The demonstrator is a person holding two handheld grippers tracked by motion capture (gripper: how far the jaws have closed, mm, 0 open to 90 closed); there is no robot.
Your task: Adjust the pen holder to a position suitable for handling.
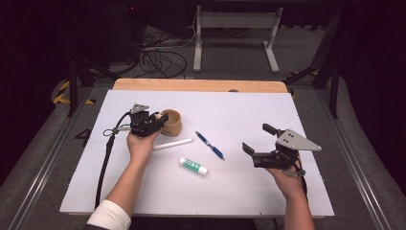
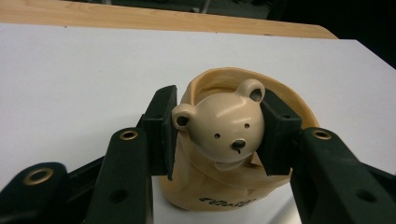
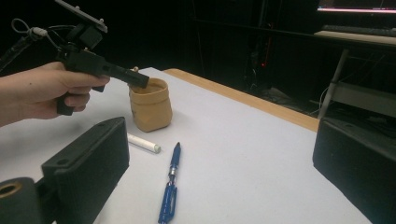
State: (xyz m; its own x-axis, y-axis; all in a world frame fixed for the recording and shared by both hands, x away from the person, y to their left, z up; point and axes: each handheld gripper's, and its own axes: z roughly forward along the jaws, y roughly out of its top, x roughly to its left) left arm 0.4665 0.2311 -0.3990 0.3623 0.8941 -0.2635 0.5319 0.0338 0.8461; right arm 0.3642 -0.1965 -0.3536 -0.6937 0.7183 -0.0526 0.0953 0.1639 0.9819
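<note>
The left hand (image 1: pixel 140 143) is gripping the left claw (image 1: pixel 158 120) level and pointing it toward the right side of the high view with its jaws partly closed, while the right hand (image 1: pixel 286 178) is holding the right claw (image 1: pixel 253 139) angled leftward with its jaws standing wide apart.

Bear figure (image 2: pixel 226 126): smooth, semi-gloss tan plastic. Pouch (image 2: pixel 219 186): soft, wrinkled tan material, matt. Left claw (image 2: pixel 219 133): matt black plastic, brass-look rivets. Desk (image 1: pixel 249 115): matt white sheet, bare wood far edge. Pen (image 3: pixel 169 189): glossy blue plastic.
</note>
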